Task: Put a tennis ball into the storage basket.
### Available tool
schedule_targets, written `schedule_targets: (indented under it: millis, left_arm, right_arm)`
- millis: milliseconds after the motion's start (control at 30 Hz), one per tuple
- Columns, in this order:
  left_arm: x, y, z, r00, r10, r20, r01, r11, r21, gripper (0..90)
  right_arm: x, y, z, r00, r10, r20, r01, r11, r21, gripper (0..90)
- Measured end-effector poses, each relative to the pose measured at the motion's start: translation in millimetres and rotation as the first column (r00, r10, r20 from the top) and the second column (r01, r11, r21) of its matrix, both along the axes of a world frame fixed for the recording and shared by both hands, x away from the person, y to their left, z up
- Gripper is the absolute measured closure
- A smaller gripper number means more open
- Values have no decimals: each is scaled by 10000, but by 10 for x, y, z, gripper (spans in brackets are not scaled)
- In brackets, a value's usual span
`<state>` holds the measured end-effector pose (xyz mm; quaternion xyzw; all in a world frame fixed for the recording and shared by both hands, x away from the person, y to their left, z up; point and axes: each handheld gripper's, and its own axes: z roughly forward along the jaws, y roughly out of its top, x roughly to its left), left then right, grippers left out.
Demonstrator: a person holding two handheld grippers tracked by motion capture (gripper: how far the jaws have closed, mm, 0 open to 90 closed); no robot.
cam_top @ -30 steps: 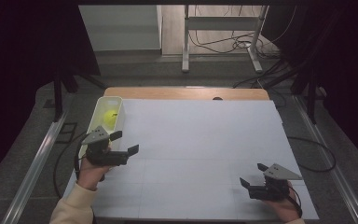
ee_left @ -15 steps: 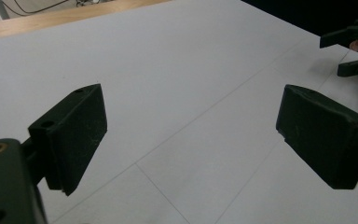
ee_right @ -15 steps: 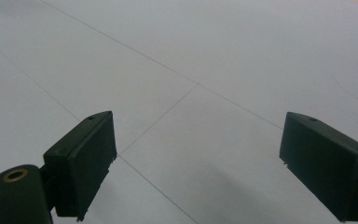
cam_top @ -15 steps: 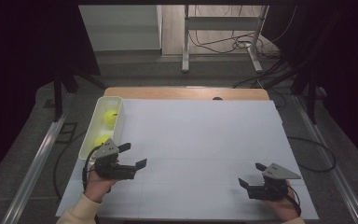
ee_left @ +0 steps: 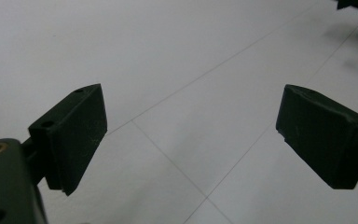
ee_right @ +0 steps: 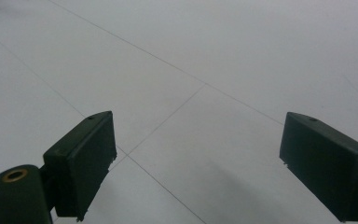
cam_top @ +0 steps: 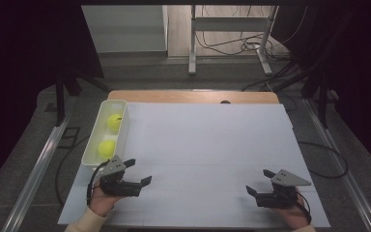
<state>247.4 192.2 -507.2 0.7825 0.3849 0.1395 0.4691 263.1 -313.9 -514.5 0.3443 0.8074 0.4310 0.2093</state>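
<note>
left claw [cam_top: 137,173] wide, empty, lower left, low over white tabletop [cam_top: 207,140] | right claw [cam_top: 256,182] wide, empty, lower right | two tennis balls [cam_top: 107,147] sat in white tray [cam_top: 91,153], left edge, likely kept there to stop rolling

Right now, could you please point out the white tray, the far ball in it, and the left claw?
white tray [cam_top: 88,153], high view, on its left rim.
far ball [cam_top: 114,121], high view, on the middle of the ball.
left claw [cam_top: 138,172], high view, midway between its two open fingertips.
</note>
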Motion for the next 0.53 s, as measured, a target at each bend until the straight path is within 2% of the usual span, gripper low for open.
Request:
schedule_targets:
  millis: [300,533]
  left_arm:
    - [59,-13,-75,9997,105,-214,-104,9999,73,94]
    - [74,-42,-84,9998,27,-206,-22,9998,202,94]
  right_arm:
    - [-3,-4,0,10000,69,-14,-69,10000,34,111]
    - [-18,-2,6,9999,121,-6,-120,9999,37,111]
